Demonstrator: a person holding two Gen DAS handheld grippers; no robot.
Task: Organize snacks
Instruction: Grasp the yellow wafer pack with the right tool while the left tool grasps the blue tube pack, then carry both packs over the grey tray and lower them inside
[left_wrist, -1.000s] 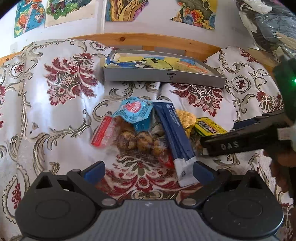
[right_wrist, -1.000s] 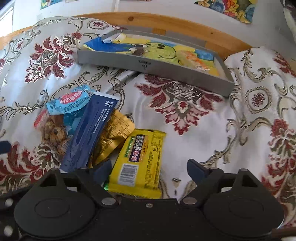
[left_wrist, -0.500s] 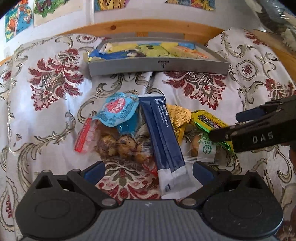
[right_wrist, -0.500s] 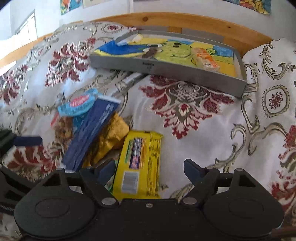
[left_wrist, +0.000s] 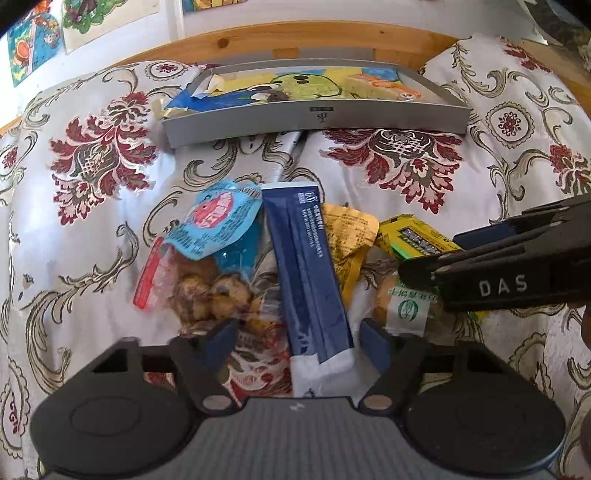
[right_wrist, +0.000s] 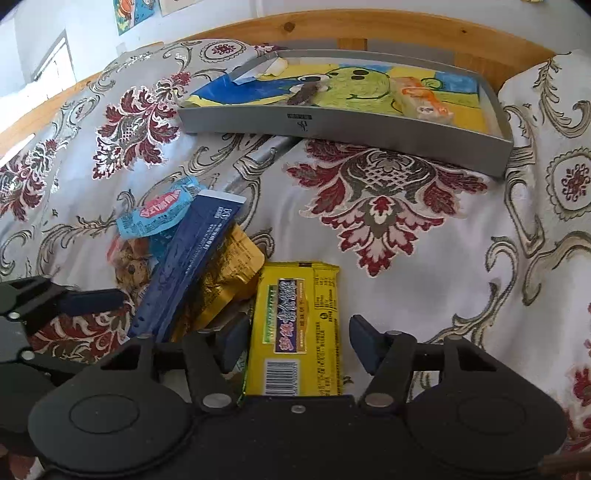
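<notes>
A long dark blue packet (left_wrist: 306, 266) lies lengthwise between the fingers of my left gripper (left_wrist: 299, 343), which is open but narrowed, with gaps on both sides. A flat yellow packet (right_wrist: 295, 321) lies on the cloth between the fingers of my right gripper (right_wrist: 295, 343), also open, its pads close beside the packet's edges. Around them lie a light blue pouch (left_wrist: 214, 221), a clear bag of round brown snacks (left_wrist: 207, 291), a gold packet (left_wrist: 347, 236) and a green-and-white pack (left_wrist: 406, 306). The grey tray (left_wrist: 317, 114) stands behind the pile.
The tray holds an orange snack pack (right_wrist: 421, 99) on a cartoon lining. A floral cloth (right_wrist: 388, 192) covers the surface, with a wooden rail (left_wrist: 295, 37) behind the tray. The right gripper's fingers (left_wrist: 498, 280) reach in from the right in the left wrist view.
Both grippers have moved in lower over the pile and their fingers have drawn closer together, the left around the blue packet, the right around the yellow packet.
</notes>
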